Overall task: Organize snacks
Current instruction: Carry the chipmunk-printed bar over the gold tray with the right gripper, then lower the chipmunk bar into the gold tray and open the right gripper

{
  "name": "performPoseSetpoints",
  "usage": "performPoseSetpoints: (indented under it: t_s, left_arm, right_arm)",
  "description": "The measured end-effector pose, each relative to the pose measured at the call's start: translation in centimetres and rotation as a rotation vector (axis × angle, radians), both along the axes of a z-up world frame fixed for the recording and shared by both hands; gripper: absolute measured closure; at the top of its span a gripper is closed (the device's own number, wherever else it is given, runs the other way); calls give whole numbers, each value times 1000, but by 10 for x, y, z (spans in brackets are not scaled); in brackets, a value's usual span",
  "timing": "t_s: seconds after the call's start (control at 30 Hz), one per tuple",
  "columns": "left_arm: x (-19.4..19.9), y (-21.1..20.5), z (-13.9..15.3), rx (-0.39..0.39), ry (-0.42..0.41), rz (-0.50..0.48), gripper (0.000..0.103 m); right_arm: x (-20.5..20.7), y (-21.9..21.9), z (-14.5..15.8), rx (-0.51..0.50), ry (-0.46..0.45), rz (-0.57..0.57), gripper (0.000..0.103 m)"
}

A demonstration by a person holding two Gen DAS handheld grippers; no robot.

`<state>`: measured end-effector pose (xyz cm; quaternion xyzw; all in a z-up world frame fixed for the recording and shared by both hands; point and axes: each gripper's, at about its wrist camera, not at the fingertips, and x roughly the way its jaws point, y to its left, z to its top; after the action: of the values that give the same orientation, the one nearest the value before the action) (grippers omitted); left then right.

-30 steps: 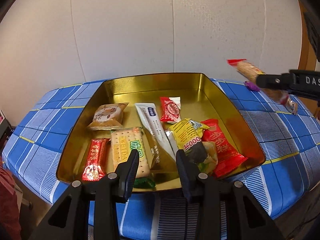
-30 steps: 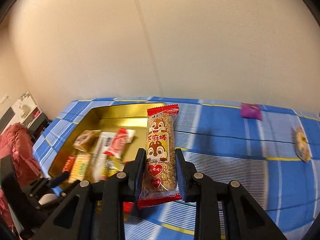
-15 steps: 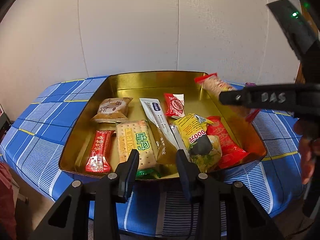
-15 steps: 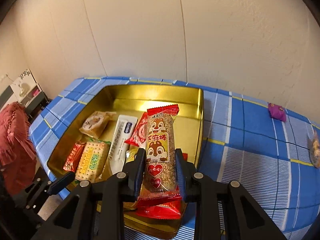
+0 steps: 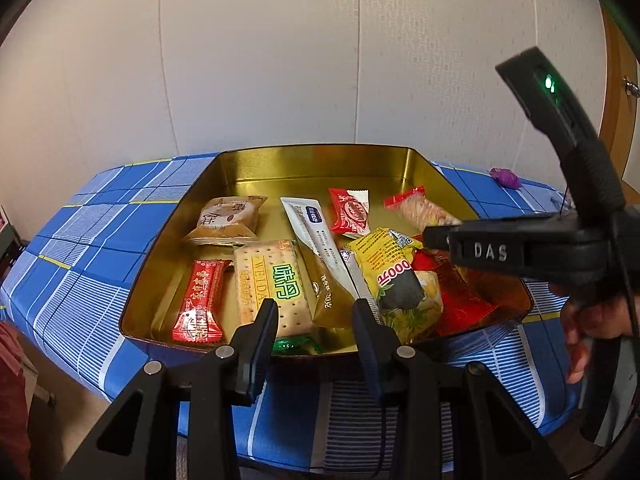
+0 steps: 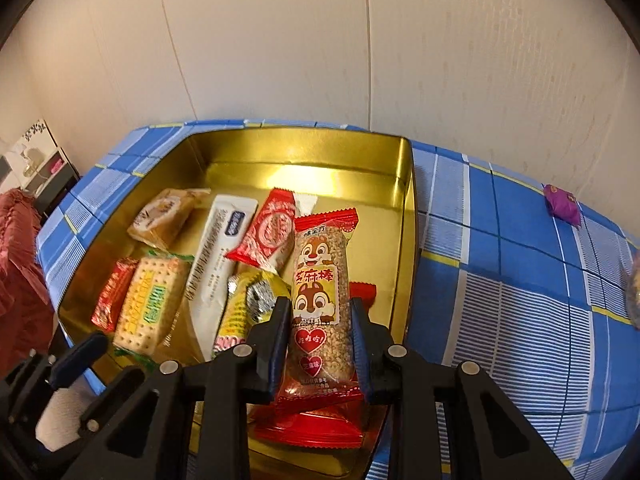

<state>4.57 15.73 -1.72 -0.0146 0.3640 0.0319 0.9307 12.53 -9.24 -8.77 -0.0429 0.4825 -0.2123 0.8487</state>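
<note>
A gold tin tray [image 5: 312,164] [image 6: 406,216] sits on a blue checked tablecloth and holds several wrapped snacks. My right gripper [image 6: 320,320] is shut on a sesame bar with a squirrel picture [image 6: 318,292], held low over the tray's right side above a red packet [image 6: 312,428]. In the left wrist view the same bar [image 5: 420,210] sticks out of the right gripper [image 5: 434,236]. My left gripper [image 5: 314,316] is open and empty at the tray's near edge, over a cracker pack [image 5: 272,284].
A purple candy [image 6: 562,204] [image 5: 505,177] lies on the cloth right of the tray. Another snack [image 6: 634,288] shows at the far right edge. A white wall stands close behind the table. A red cloth [image 6: 20,264] hangs at the left.
My right gripper has carried the sesame bar from the cloth at the right to over the tray and lowered it towards the snacks. The left gripper has barely moved.
</note>
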Motion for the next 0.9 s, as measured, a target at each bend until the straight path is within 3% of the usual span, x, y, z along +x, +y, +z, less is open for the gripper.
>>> performPoseSetpoints:
  t_s: [0.33, 0.9]
  left_arm:
    - [2, 1, 0, -2, 5, 9, 64]
    - [-2, -9, 4, -36, -17, 5, 64]
  right_arm:
    - [-10, 4, 4, -4, -23, 26, 64]
    - [-60, -7, 40, 32, -134, 62, 64]
